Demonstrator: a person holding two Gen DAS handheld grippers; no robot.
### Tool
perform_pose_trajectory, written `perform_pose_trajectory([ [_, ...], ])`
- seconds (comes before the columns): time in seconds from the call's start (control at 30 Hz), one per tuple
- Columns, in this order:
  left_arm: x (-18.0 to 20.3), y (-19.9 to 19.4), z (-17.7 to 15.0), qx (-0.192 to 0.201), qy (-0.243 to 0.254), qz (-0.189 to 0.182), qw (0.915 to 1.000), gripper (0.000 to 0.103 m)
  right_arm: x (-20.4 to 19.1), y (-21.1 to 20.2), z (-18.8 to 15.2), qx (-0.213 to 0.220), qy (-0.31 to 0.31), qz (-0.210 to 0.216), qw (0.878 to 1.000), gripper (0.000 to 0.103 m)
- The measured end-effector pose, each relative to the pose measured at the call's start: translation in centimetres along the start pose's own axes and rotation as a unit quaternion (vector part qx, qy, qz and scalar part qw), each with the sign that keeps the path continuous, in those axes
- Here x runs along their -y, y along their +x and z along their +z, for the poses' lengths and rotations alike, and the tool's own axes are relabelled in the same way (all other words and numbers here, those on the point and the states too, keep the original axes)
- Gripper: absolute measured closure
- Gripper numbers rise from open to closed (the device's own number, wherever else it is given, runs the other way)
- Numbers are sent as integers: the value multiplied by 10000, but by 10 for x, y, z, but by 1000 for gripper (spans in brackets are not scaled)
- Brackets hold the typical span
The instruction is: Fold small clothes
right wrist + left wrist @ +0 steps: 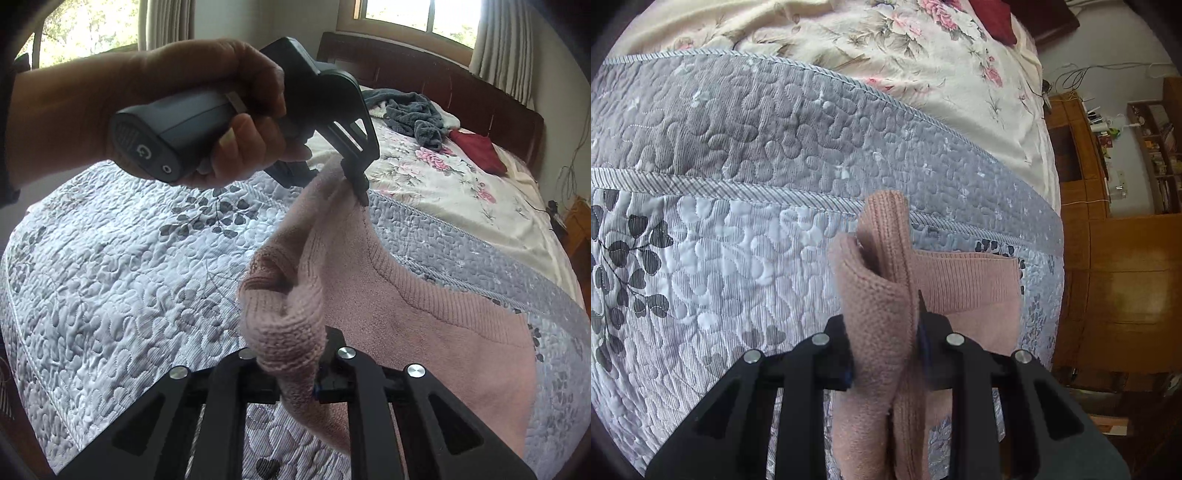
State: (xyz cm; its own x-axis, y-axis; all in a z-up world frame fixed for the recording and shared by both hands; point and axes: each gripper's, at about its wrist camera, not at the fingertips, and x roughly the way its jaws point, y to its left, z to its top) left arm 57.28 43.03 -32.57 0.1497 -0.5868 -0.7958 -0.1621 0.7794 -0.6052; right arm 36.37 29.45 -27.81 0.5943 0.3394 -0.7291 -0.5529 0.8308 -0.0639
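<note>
Both claws are up off the bed [110, 266] with the pink knit garment [424, 317] strung between them. The left claw [886, 354] is clamped on a bunched fold of the knit, and so is the right claw [295, 384], each pinching what looks like one end of the same edge. I'd say that's to lift the edge and carry it over the part of the garment lying on the quilt, below and to the right of the claws. From the right side you can see the person's hand [207, 110] wrapped round the left claw's handle, its tip biting the fabric just above the garment's ribbed band. What's hard to read: the cloth swallows the fingertips, the garment's lower edge runs out of view, and I can't tell whether it's a sweater or something else.
</note>
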Motion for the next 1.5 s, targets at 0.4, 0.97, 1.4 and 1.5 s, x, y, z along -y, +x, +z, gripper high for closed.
perform_pose_trajectory([
  [0.4, 97, -2, -9, 120, 380, 509, 9979, 80, 69, -47, -2, 331, 878, 42, 9956, 92],
  [0.97, 216, 57, -24, 152, 989, 1311, 9863, 80, 165, -75, -44, 514, 2068, 102, 9770, 92],
  [1.4, 279, 134, -46, 184, 1528, 1905, 9696, 80, 220, -76, -96, 436, 2791, 91, 9592, 92],
  [1.5, 290, 153, -53, 184, 1644, 2012, 9655, 80, 229, -75, -108, 391, 2923, 87, 9555, 92],
])
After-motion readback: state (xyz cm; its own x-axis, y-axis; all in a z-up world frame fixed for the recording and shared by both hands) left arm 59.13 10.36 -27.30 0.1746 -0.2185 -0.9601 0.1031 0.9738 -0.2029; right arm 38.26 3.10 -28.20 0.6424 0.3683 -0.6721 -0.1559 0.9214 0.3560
